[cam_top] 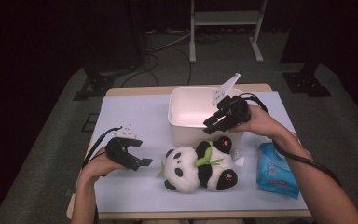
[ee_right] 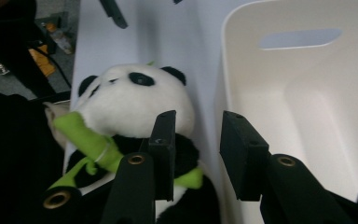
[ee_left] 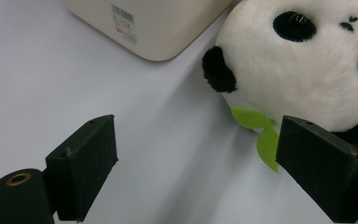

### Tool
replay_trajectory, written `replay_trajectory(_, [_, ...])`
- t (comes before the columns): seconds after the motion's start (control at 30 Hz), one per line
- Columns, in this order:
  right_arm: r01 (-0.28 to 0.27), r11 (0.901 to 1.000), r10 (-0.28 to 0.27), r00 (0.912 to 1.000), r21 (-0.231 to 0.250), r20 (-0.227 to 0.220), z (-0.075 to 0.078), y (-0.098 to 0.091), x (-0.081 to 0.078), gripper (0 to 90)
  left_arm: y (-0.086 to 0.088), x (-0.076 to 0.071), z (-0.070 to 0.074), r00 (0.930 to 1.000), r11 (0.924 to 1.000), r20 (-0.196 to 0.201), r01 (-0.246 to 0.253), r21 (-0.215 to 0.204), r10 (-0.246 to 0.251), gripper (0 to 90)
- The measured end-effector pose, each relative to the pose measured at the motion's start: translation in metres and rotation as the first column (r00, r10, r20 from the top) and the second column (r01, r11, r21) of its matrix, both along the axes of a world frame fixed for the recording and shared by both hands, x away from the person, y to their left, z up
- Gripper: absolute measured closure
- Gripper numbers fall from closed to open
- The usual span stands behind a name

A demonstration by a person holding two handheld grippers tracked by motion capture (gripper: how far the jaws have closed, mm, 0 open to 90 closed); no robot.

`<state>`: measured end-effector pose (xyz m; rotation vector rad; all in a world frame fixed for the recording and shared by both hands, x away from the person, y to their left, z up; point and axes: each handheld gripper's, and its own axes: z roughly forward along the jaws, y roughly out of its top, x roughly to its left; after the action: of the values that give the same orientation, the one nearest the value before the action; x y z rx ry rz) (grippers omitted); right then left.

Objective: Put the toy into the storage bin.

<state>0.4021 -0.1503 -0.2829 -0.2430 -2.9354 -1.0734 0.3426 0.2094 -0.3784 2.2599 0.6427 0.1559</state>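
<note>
A plush panda with green bamboo leaves lies on the pale mat, just in front of a white bin. My left gripper rests on the mat left of the panda's head, open wide; in the left gripper view the panda lies just beyond the right jaw and the bin is farther off. My right gripper hovers over the bin's near wall, above the panda. In the right gripper view its jaws stand apart with nothing between them, over the panda and the bin.
A blue pack of wipes lies on the mat right of the panda, under my right forearm. A small white tag sits by the panda's feet. The bin's inside looks bare. Beyond the table are a white stand's legs and cables.
</note>
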Motion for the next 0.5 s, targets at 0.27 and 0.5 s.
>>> replay_trajectory(0.27, [-0.066, 0.9974, 0.065, 0.9971, -0.028, -0.039, -0.011, 0.004, -0.027, 61.9, 0.0, 0.0, -0.001, 1.0, 1.0, -0.004, 0.001, 0.01, -0.001, 11.1])
replay_trajectory(0.5, [-0.087, 0.9958, 0.085, 0.9949, -0.031, -0.054, -0.017, 0.006, -0.04, 60.9, 0.003, -0.003, 0.001, 1.0, 0.9999, -0.001, 0.005, -0.016, -0.005, 10.9])
